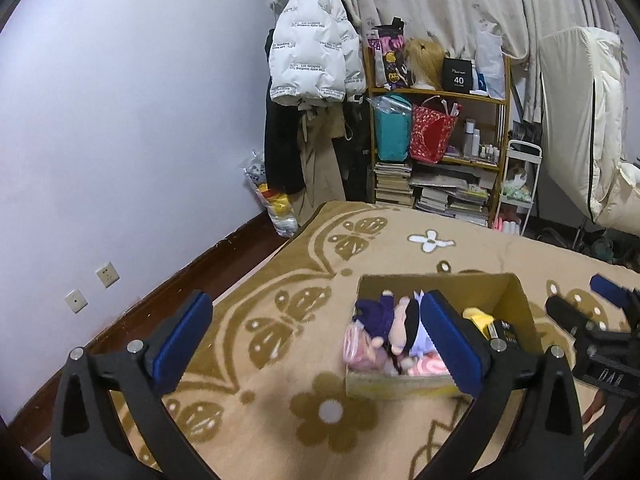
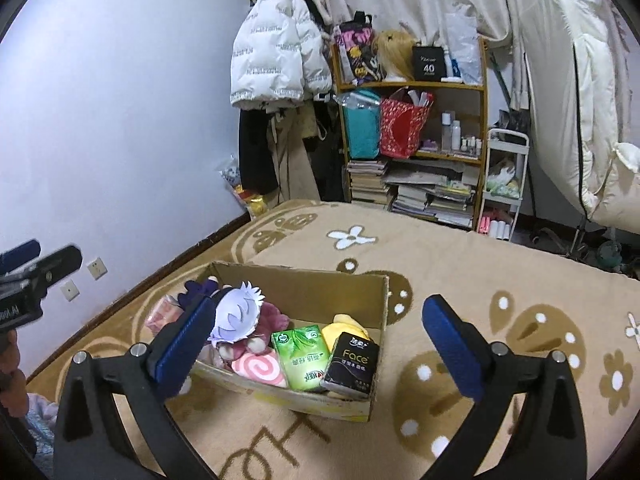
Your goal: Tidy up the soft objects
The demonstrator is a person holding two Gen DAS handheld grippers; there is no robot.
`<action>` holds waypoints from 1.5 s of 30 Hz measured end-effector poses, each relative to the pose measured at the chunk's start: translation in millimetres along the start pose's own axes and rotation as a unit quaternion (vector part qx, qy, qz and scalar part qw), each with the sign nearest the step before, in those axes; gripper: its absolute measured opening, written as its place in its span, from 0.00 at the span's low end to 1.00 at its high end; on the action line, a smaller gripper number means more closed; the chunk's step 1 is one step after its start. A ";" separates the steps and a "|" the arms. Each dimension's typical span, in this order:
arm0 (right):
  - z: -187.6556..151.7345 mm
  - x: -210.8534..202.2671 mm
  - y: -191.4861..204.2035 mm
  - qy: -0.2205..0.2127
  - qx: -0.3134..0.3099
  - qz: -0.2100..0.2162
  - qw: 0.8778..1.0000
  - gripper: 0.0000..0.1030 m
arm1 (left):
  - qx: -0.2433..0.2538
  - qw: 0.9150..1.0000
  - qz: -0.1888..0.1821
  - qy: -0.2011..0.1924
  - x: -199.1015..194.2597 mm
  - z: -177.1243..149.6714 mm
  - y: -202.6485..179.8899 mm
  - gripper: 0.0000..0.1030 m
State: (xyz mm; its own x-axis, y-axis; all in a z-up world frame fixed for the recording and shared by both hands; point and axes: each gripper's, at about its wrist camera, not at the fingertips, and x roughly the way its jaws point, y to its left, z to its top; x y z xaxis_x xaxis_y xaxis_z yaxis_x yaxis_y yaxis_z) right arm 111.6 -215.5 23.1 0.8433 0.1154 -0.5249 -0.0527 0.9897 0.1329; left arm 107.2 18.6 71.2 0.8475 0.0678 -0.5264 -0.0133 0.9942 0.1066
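A bed covered by a tan blanket (image 2: 460, 264) with brown flowers and butterflies; a lilac wall runs left of both tongs, and a wooden shelf (image 2: 412, 88) stands beyond the bed's far edge. One cardboard box (image 2: 304, 288) sits on the blanket ahead of the right tongs (image 2: 316, 344) and just right of the left tongs (image 1: 316, 344). It holds two plush dolls, two tissue packs, one pink swirl cushion and one yellow toy. Bare blanket surrounds the box. Both tongs are spread wide and hold nothing.
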 end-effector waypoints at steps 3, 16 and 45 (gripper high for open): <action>2.6 -20.9 1.8 -0.012 -0.002 -0.004 1.000 1.00 | 0.000 1.000 0.005 -0.008 -17.9 -6.4 6.1 1.00; -6.0 -91.5 0.2 -0.056 0.009 -0.019 0.998 1.00 | 0.015 0.997 0.019 -0.070 -89.0 -33.9 16.7 1.00; -76.5 -79.8 -23.7 -0.030 0.021 -0.027 0.999 1.00 | 0.042 0.996 0.033 -0.072 -90.1 -84.0 7.7 1.00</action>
State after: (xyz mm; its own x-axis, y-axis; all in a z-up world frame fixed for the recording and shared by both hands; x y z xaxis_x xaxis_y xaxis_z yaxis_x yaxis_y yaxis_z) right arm 4.7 -241.7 -2.4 0.8750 0.0551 -0.4809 0.0151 0.9899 0.1410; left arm -13.8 27.2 48.6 0.9136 0.1134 -0.3905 -0.0312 0.9770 0.2108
